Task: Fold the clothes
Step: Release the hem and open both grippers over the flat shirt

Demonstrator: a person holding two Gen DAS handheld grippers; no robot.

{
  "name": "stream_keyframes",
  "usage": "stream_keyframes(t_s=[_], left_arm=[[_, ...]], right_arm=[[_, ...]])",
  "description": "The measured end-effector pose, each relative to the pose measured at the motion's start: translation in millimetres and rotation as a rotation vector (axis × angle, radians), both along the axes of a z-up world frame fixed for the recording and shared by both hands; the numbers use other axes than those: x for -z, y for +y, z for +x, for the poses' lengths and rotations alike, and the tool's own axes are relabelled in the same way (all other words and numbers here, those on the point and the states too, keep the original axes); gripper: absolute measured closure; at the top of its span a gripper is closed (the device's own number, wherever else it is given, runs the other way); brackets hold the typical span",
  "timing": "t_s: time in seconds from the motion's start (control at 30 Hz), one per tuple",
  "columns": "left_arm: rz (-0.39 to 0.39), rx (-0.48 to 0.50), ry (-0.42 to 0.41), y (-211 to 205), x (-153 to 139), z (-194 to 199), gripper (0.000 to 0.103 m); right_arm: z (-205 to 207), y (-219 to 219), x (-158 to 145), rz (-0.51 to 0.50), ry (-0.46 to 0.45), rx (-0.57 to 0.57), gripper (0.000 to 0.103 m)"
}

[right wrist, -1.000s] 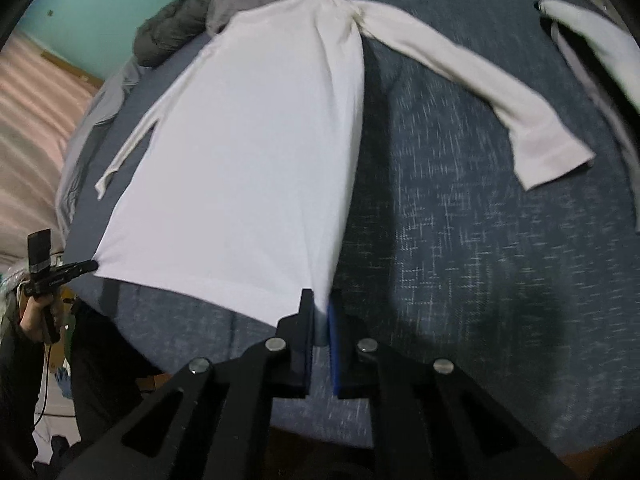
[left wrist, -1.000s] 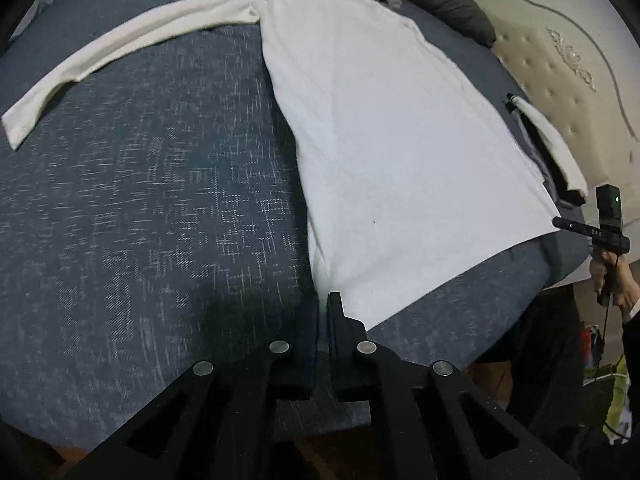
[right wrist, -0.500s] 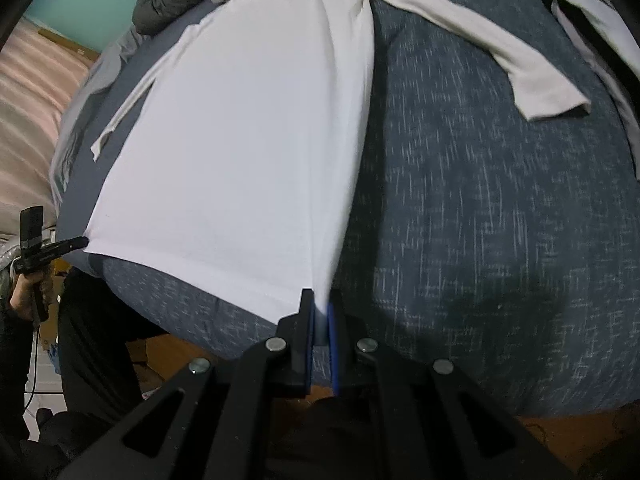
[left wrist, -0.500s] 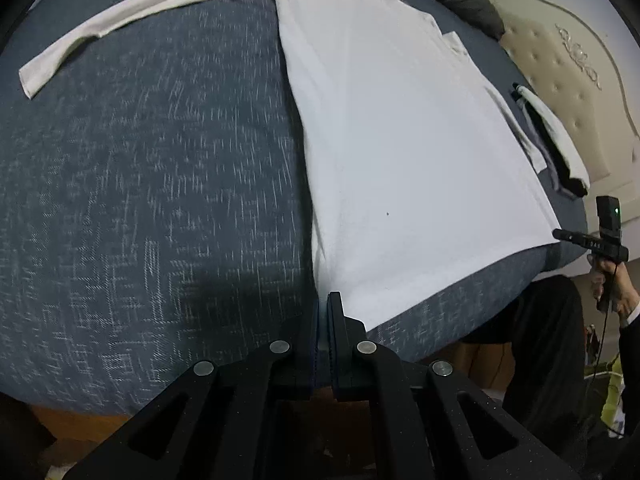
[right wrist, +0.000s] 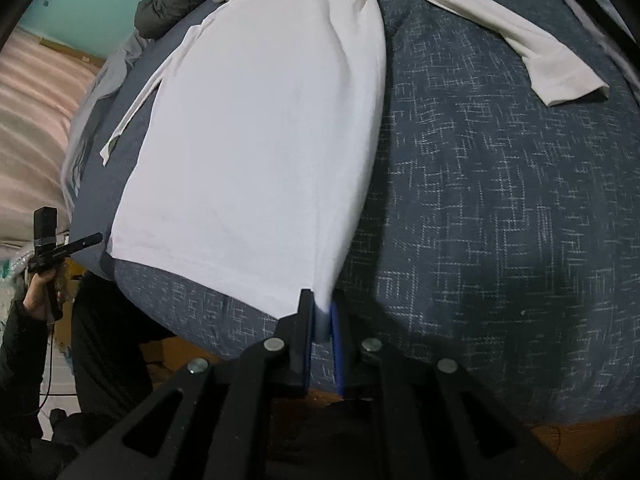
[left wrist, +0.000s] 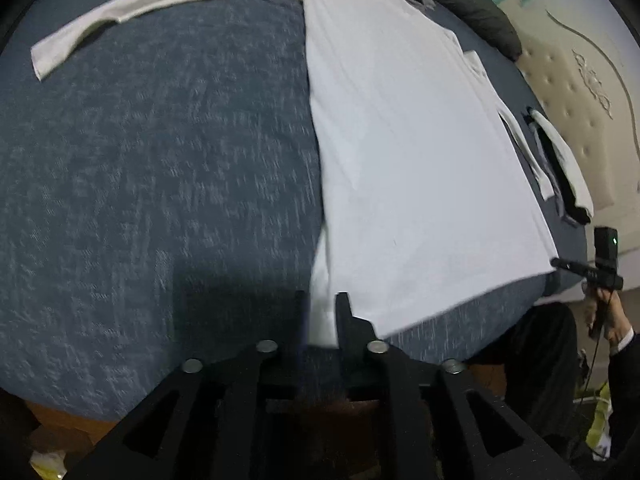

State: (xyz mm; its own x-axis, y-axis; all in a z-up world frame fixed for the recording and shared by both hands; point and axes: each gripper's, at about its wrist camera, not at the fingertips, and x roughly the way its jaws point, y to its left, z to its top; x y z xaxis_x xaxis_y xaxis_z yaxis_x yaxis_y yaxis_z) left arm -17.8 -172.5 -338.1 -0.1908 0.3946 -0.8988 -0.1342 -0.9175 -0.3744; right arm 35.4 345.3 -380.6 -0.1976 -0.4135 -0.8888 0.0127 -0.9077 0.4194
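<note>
Since the frames a second earlier, the left hand-held gripper [left wrist: 322,312] had parted its jaws, the hem corner of the white long-sleeved shirt [left wrist: 408,152] lying loose between them, and the shirt had been drawn nearer the bed's near edge. The right hand-held gripper [right wrist: 322,312] stayed pinched on the other hem corner of the shirt [right wrist: 260,140]. The shirt lay flat on the dark blue bed [left wrist: 160,168], long axis running from hem near the grippers to collar far away, one sleeve [left wrist: 152,4] stretched sideways.
</note>
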Motion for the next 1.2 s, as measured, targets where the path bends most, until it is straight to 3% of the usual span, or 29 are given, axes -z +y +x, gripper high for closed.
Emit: stream_keyframes(t_s=[0.03,0.1,0.13,0.3,0.5,0.67,0.7,0.77,0.8,0.93,1.07,1.2], left_arm=[[0.003,-0.007,0.006,0,0,-6,0.071],[0.012,-0.022,0.017,-1,-1,-19,0.066],[0.021,-0.029,0.023,-1,-2,-28,0.066],[0.059,-0.069,0.034,2,7,-79,0.066],[0.106,-0.149,0.012,11,40,-138,0.066],[0.113,-0.154,0.036,16,47,-168,0.066],[0.109,-0.146,0.041,18,48,-172,0.067],[0.102,-0.131,0.039,22,51,-178,0.086],[0.101,-0.122,0.036,23,52,-179,0.102],[0.085,-0.098,0.074,24,41,-176,0.102],[0.057,-0.156,0.15,3,18,-169,0.102],[0.058,-0.178,0.127,-4,23,-172,0.102]], right_arm=[[-1,0,0,0.003,0.001,0.004,0.081],[-4,-1,1,0.015,0.003,0.014,0.067],[-5,-1,1,0.014,0.002,0.018,0.066],[-10,-6,6,0.014,-0.011,0.02,0.065],[-11,-7,10,0.006,-0.013,0.013,0.065],[-10,-10,11,0.006,-0.016,0.011,0.065],[-10,-10,11,0.004,-0.016,0.012,0.065],[-12,-9,11,0.006,-0.019,0.012,0.065],[-13,-7,10,0.007,-0.02,0.011,0.065],[-16,-3,8,0.006,-0.018,0.006,0.065],[-18,0,4,0.005,-0.016,-0.003,0.065],[-18,-2,2,0.008,-0.014,-0.008,0.065]])
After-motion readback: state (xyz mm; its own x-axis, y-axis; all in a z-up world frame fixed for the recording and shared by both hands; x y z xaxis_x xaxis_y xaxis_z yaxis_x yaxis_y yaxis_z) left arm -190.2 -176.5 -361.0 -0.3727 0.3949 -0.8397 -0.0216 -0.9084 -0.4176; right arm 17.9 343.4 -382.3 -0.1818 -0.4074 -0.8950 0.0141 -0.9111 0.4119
